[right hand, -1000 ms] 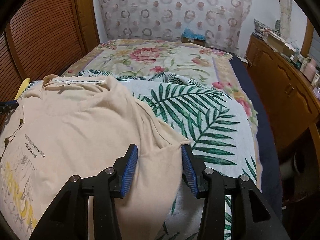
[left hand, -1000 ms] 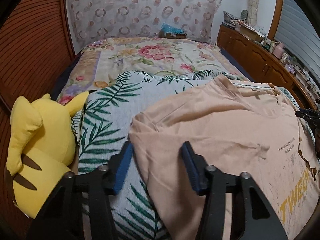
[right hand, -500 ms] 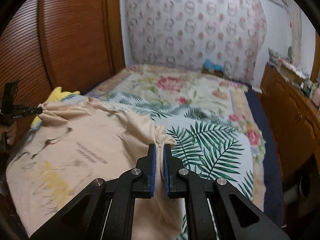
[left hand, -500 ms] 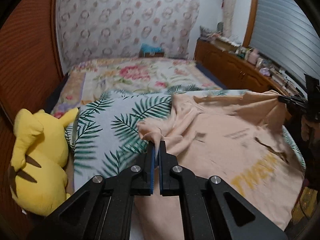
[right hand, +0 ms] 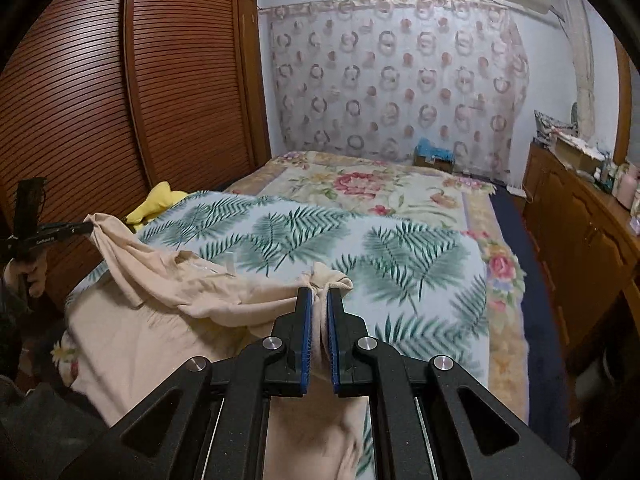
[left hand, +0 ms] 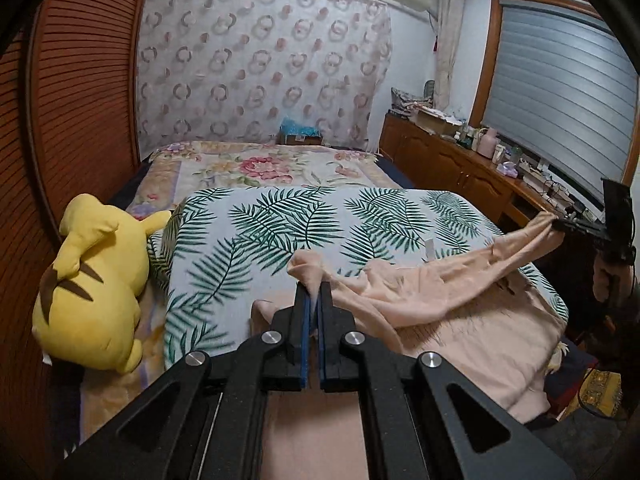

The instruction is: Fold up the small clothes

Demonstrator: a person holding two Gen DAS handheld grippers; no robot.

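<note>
T-shirt (left hand: 460,304), peach, soft and light: sags between both grips over the palm-print blanket (left hand: 256,232) on the bed. Left claw (left hand: 314,296) clamped on one shoulder corner, right claw (right hand: 318,300) on the other. Likely limp, wrinkling easily; best held at corners, kept taut. Beyond, a yellow plush toy (left hand: 92,292).

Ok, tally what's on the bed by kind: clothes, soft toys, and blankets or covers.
Clothes: 1, the peach cotton T-shirt
Soft toys: 1, the yellow plush toy
Blankets or covers: 2, the palm-leaf blanket and the floral bedspread
Total: 4
</note>
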